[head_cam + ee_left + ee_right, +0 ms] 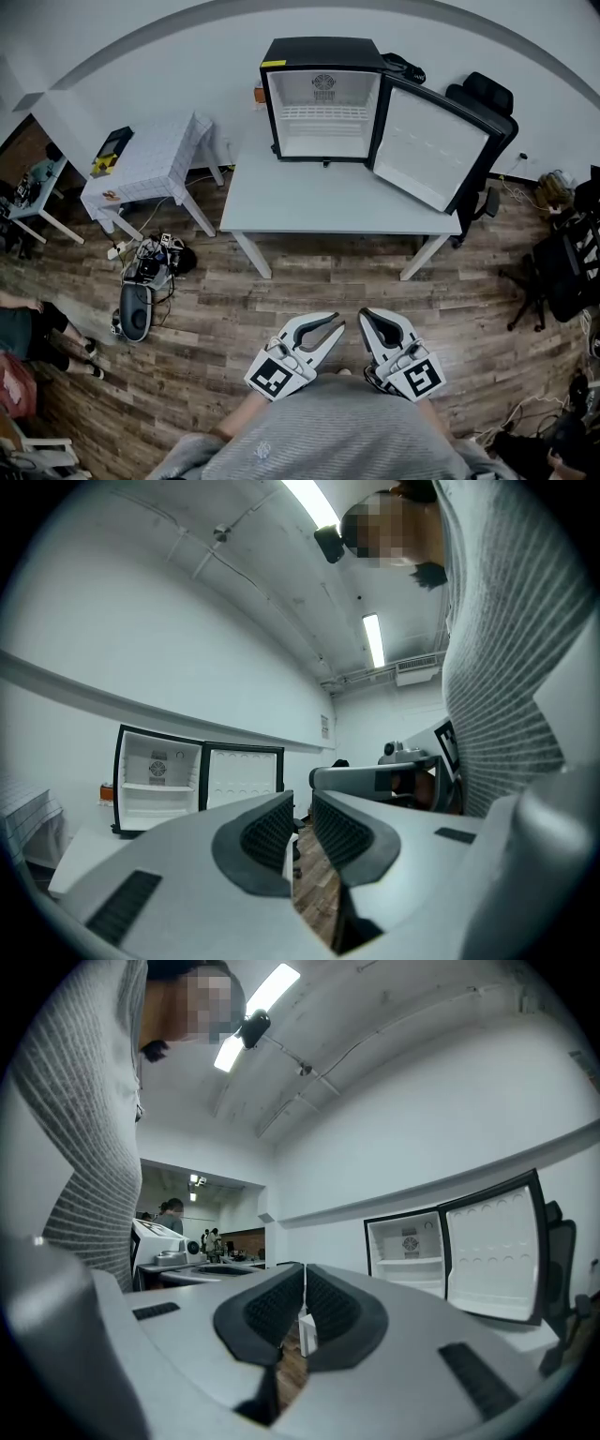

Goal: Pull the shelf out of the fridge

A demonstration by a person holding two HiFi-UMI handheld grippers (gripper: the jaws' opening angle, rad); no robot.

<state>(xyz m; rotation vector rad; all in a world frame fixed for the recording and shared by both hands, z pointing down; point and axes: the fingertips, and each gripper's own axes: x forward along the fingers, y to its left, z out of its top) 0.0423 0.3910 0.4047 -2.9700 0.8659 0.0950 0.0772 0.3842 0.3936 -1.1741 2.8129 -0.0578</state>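
Note:
A small black fridge (323,98) stands on a white table (319,202), far ahead of me. Its door (431,145) hangs open to the right. A white wire shelf (323,112) sits across the middle of its white interior. Both grippers hang close to my body, over the wooden floor and well short of the table. My left gripper (330,323) is open by a narrow gap with nothing in it. My right gripper (368,317) is shut and empty. The left gripper view shows the fridge (155,780) and shelf (157,787) at a distance, as does the right gripper view with fridge (408,1251) and shelf (410,1262).
A small side table (150,159) with a checked cover stands left of the white table. Cables and gear (150,262) lie on the floor below it. A black office chair (483,94) stands behind the fridge door, another chair (562,253) at far right. A person's legs (37,333) show at the left edge.

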